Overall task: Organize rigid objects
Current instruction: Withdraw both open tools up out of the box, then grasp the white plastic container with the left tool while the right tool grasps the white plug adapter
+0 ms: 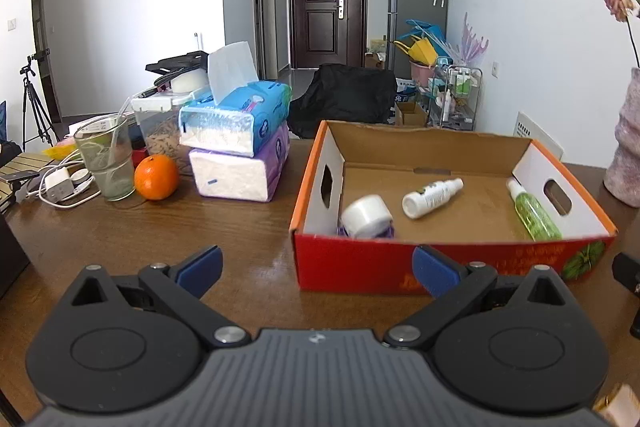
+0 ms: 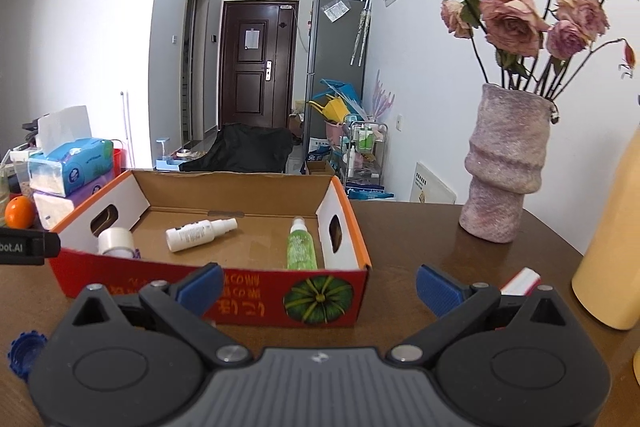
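Bottles and a jar lie in an open cardboard box [image 1: 440,263] on the wooden table [image 1: 160,239]. Inside, the white spray bottle [image 1: 431,197] lies on its side near the middle of the box floor, the green bottle [image 1: 534,213] lies along the right wall with its cap pointing toward the far end, and the white-lidded jar [image 1: 367,215] sits tilted in the near left corner.

The left gripper [image 1: 316,269] hovers over the table just in front of the box, its blue-padded fingers spread wide with nothing between them. The right gripper [image 2: 320,285] is likewise spread apart and empty, facing the box's red front wall with the pumpkin picture.

Left of the box stand two stacked tissue packs [image 1: 240,143], an orange [image 1: 156,177] and a glass [image 1: 106,159]. To the right, a pinkish vase [image 2: 504,167] holds dried roses, and a yellow container [image 2: 612,247] stands at the edge. A blue cap [image 2: 22,351] lies on the table near the right gripper's left side.
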A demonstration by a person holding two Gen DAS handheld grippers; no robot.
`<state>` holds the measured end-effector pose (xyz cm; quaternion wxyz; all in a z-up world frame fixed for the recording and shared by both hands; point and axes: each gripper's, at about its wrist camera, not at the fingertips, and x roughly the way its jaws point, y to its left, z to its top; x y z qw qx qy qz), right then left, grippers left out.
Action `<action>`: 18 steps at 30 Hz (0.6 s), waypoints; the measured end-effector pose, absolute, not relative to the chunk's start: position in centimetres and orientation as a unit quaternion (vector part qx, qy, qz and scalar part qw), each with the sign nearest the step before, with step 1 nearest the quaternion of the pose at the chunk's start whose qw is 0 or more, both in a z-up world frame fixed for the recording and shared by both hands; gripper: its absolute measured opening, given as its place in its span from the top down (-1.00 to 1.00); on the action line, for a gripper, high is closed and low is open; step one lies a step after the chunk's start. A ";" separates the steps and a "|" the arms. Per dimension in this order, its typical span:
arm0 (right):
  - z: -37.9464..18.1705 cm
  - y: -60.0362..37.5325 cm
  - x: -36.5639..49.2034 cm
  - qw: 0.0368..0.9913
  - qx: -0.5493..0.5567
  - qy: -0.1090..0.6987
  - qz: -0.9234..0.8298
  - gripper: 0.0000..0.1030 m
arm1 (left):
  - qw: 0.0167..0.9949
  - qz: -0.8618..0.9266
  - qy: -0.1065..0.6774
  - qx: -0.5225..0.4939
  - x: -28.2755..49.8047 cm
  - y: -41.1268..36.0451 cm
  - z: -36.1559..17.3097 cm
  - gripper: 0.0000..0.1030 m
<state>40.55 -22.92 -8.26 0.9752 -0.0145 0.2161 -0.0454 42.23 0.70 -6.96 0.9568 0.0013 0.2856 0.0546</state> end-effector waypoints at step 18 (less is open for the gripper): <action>-9.0 -22.6 32.7 0.975 -0.006 0.213 -0.055 -1.00 | 0.959 0.052 0.279 0.002 34.4 1.6 -7.1 -1.00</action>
